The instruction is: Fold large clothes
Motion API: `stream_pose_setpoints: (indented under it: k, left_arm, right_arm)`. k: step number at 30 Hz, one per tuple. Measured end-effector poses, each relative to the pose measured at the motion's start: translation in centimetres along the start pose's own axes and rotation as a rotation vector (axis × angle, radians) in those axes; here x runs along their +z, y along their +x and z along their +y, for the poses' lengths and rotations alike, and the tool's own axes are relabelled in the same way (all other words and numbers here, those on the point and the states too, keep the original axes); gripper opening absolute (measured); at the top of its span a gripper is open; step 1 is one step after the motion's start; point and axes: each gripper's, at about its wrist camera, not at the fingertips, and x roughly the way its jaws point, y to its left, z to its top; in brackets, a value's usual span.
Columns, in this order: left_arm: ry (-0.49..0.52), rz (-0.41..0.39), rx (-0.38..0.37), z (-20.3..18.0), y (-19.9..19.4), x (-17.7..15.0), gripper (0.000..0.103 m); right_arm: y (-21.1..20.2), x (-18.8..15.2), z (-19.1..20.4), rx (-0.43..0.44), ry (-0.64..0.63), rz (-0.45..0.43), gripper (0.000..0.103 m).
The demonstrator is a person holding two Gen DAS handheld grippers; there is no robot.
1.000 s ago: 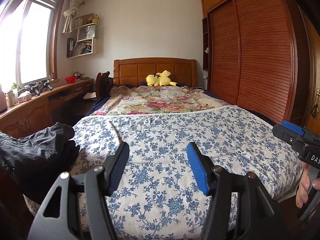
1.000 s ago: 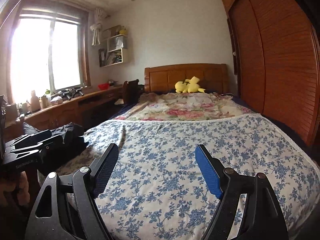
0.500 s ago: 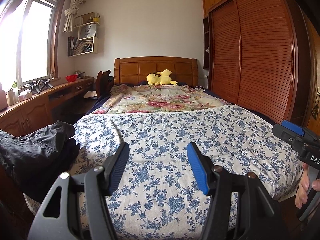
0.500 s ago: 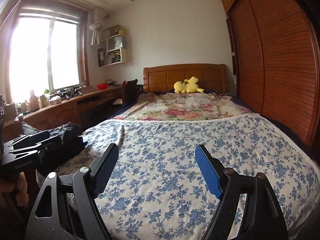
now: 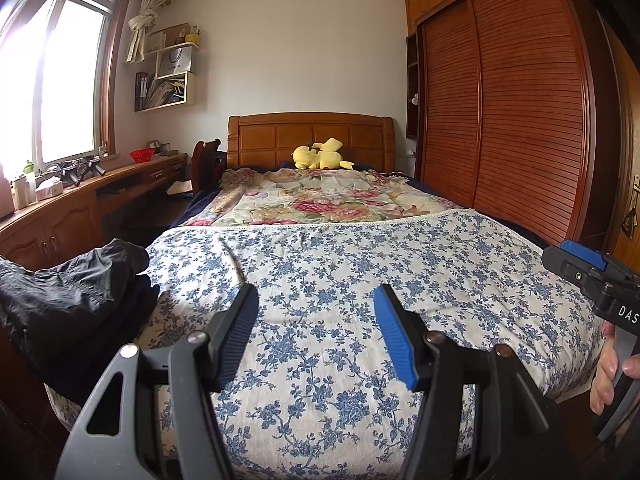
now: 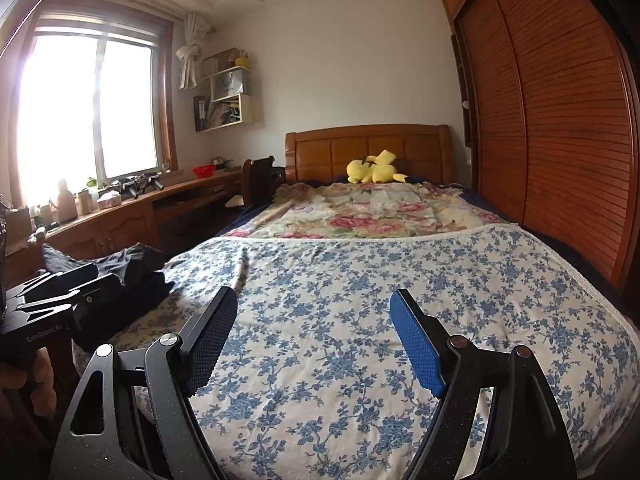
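— Left gripper [image 5: 316,336]?
— Stood partly spread, nothing between the pads, hovering above the near end of the bed [image 5: 320,360] without touching the blue-flowered cover [image 5: 360,264].
— Right gripper [image 6: 314,344]?
— Spread wider, likewise empty, clear of the cover.
— Clothes?
— Lay as a dark pile [image 5: 72,304] at the bed's left edge, rumpled, black and dark grey layers heaped loosely, partly draped over the side. Sat left of both grippers, untouched.
— Farther back?
— Showed a rose-patterned quilt [image 5: 320,204] and a yellow plush toy [image 5: 320,156] by the headboard.
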Motion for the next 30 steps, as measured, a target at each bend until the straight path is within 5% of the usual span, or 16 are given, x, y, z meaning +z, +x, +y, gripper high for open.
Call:
stream_pose_setpoints:
  k: [30]
  left_arm:
    - [-0.007, 0.004, 0.002, 0.15, 0.01, -0.25, 0.06]
  right_arm:
    - [-0.14, -0.04, 0.13, -0.001, 0.001, 0.0, 0.081]
